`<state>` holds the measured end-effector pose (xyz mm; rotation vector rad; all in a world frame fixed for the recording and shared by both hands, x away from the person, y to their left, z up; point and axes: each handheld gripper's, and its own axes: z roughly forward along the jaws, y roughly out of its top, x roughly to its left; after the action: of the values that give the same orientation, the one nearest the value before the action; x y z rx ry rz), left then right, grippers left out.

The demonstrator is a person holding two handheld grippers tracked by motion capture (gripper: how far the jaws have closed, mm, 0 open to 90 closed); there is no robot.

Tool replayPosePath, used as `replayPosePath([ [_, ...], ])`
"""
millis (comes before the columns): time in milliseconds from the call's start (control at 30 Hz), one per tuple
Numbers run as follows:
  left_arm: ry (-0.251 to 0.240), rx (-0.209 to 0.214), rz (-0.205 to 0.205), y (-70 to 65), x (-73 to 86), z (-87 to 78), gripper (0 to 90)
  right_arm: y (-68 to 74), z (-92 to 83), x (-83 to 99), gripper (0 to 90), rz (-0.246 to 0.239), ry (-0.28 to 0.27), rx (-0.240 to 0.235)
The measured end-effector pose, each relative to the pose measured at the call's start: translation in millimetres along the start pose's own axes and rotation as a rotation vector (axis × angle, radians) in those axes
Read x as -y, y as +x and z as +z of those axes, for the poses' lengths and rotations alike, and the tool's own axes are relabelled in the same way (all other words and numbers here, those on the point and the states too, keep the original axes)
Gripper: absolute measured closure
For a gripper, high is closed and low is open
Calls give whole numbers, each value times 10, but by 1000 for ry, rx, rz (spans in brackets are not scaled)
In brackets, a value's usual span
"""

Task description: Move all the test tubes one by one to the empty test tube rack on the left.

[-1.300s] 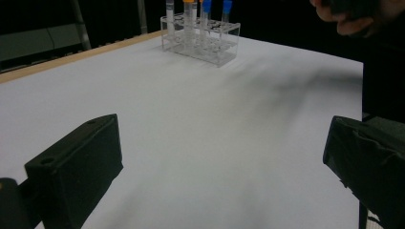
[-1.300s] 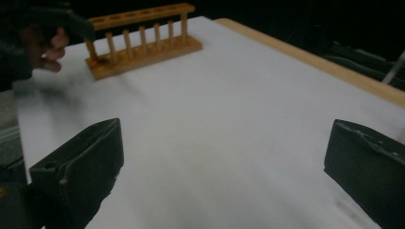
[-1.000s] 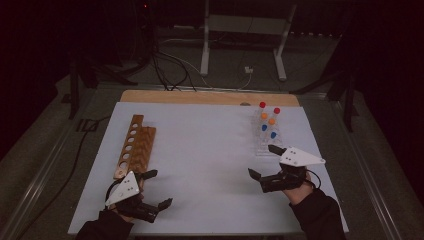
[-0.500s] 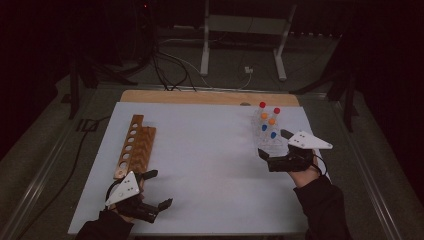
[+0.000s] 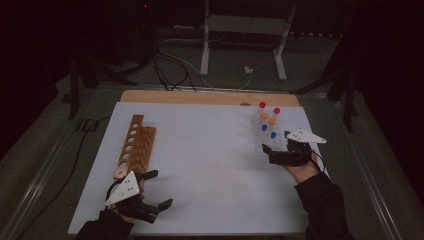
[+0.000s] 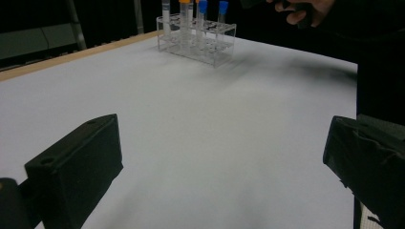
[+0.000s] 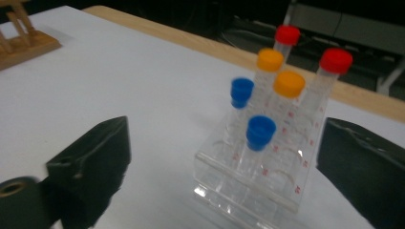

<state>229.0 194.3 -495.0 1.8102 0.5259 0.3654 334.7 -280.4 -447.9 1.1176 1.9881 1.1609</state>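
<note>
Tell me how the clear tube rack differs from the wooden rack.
The clear rack is see-through plastic; the wooden rack is brown wood. The clear rack holds six capped tubes; the wooden rack's holes look empty. The clear rack is short and blocky; the wooden rack is long and narrow. Both stand on the white table.

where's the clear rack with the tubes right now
In the high view the clear rack stands at the right of the white table, near its far edge, just beyond the right tongs, opposite the wooden rack.
</note>
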Motion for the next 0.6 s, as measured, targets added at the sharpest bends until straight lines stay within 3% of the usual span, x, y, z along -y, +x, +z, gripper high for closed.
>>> replayPosePath([
  [200, -2, 1, -1, -1, 0, -1, 4, -25, 88, 38, 163, 30, 69, 14],
  [400, -1, 1, 1, -2, 0, -2, 4, -63, 153, 50, 401, 71, 114, 35],
  [600, 0, 4, 1, -1, 0, 0, 4, -111, 202, 41, 560, 100, 151, 52],
])
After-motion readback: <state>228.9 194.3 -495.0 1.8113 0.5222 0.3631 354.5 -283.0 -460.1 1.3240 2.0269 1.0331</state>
